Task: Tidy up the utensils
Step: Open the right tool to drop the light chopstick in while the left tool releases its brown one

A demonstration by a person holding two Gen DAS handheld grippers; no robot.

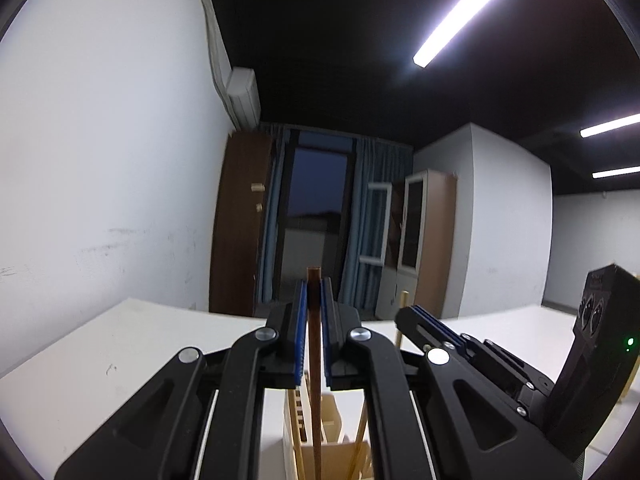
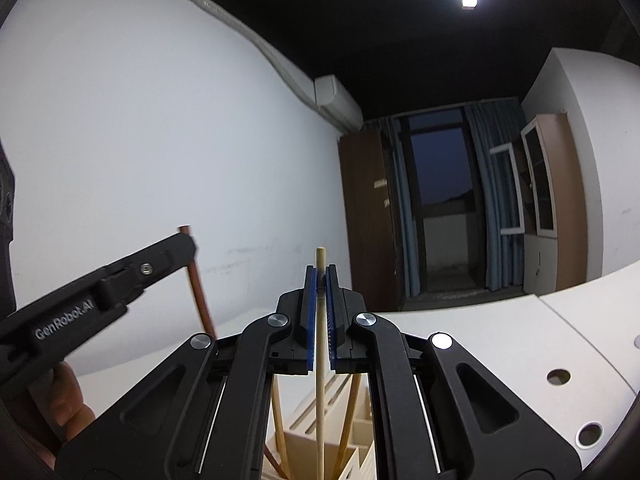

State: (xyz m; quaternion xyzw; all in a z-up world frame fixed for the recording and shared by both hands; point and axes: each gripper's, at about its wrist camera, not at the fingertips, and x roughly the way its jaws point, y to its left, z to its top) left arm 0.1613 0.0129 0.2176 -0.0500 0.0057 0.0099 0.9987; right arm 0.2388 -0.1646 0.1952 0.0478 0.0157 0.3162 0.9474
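Plainly, from the left wrist camera, the left gripper was clamped on a dark brown chopstick, its blue pads pressed to either side of the stick. The stick stood upright, its top poking just above the fingertips and its lower end reaching down into a pale wooden utensil holder on the white desk. Two lighter sticks leaned inside the same holder. To the right, the right gripper came in close, with a pale bamboo chopstick showing behind its tip. No writing could be read in this view; a small green light glowed on the black housing at the far right.

Over in the right wrist view, the right gripper was closed on the pale bamboo chopstick, which ran upright between the blue pads and down into the utensil holder, whose slatted side showed here. The left gripper reached in from the left, and its black finger bore the only legible lettering, "GenRobot.AI". The dark brown chopstick slanted down from that gripper. This view alone showed the hand beneath that gripper, and round holes in the desk at the right.
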